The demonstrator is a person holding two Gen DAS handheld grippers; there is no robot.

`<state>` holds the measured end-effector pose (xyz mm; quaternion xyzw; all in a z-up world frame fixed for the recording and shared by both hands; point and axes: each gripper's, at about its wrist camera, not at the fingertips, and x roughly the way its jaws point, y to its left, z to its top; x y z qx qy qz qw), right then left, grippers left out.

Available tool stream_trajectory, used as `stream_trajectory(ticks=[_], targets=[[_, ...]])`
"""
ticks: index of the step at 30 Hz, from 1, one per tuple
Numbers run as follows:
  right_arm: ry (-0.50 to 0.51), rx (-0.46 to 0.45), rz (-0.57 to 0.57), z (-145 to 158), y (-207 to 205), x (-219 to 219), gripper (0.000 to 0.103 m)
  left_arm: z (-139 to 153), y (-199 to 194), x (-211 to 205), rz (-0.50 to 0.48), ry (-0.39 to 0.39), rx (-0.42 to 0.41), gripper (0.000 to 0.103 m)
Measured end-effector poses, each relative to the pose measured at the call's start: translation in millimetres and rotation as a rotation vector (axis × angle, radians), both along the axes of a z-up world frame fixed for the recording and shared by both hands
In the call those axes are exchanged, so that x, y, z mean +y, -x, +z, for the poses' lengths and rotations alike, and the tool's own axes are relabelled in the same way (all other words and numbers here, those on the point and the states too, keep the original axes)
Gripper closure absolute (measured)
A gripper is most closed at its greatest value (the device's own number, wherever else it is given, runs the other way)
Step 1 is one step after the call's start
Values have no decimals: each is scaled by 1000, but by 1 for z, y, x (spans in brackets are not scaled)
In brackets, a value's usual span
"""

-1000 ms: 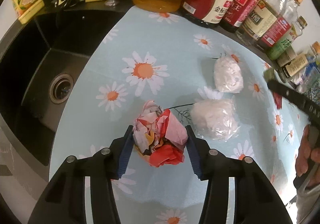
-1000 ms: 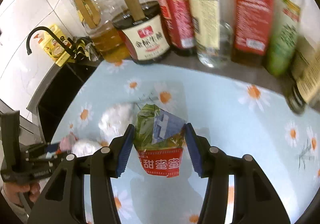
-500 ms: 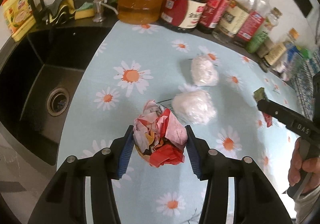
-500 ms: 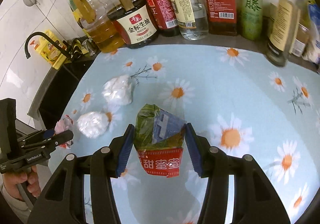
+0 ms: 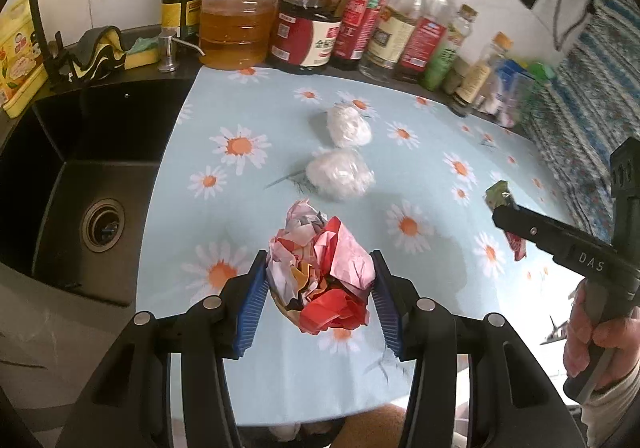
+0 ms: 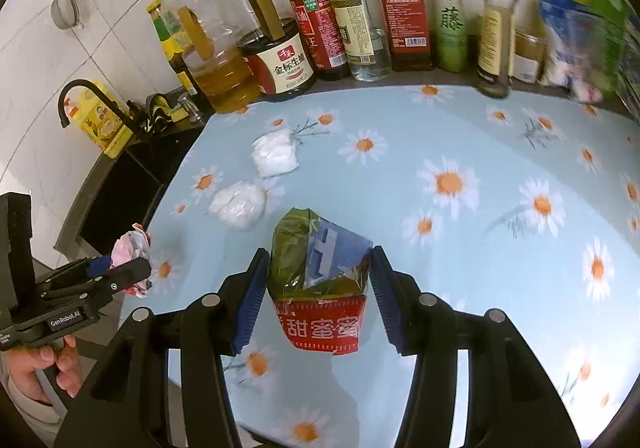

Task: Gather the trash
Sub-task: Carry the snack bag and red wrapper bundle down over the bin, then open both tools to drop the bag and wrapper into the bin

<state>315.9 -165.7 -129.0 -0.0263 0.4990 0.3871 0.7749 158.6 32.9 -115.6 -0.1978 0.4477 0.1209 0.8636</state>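
Observation:
My left gripper [image 5: 320, 296] is shut on a crumpled ball of pink, white and red paper [image 5: 324, 268], held above the daisy-print counter mat [image 5: 224, 96]. My right gripper [image 6: 318, 294] is shut on a green and red snack wrapper [image 6: 320, 280], also lifted off the mat. Two white crumpled plastic wads [image 5: 340, 178] [image 5: 348, 126] lie on the mat beyond the paper ball; in the right wrist view the white wads [image 6: 240, 204] [image 6: 276, 154] lie left of the wrapper. The right gripper [image 5: 508, 208] shows at the right edge of the left wrist view, the left gripper [image 6: 128, 268] at the lower left of the right wrist view.
A black sink [image 5: 80, 176] with a drain lies left of the mat. Oil and sauce bottles [image 5: 304, 28] line the back wall, with small jars and packets [image 6: 576, 44] at the far right. A sponge and soap pump [image 5: 168, 48] sit behind the sink. A hand [image 5: 600, 344] grips the right handle.
Both grippers have risen and drawn back from the bottles toward the counter's front edge, each keeping its trash. The two white wads stayed in place and now look farther off.

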Motion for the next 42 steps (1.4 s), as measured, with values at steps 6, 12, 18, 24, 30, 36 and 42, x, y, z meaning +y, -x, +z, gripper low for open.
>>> stream_trajectory(ticks=[6, 12, 18, 24, 30, 36, 42], targets=[[-4, 21, -23, 1, 53, -7, 51, -2, 36, -11, -60, 19, -14, 55], [-18, 59, -16, -5, 114, -8, 51, -11, 71, -21, -104, 43, -8, 55], [1, 95, -17, -17, 164, -5, 51, -30, 104, -30, -138, 71, 27, 55], [26, 136, -7, -33, 192, -1, 51, -52, 127, -34, -154, 100, 70, 55], [77, 183, 14, -58, 202, 5, 51, -80, 144, -36, -150, 140, 130, 55], [98, 232, 39, -76, 202, 9, 51, -108, 155, -31, -115, 196, 192, 55], [89, 275, 52, -90, 200, 15, 51, -134, 160, -35, -109, 235, 256, 55]])
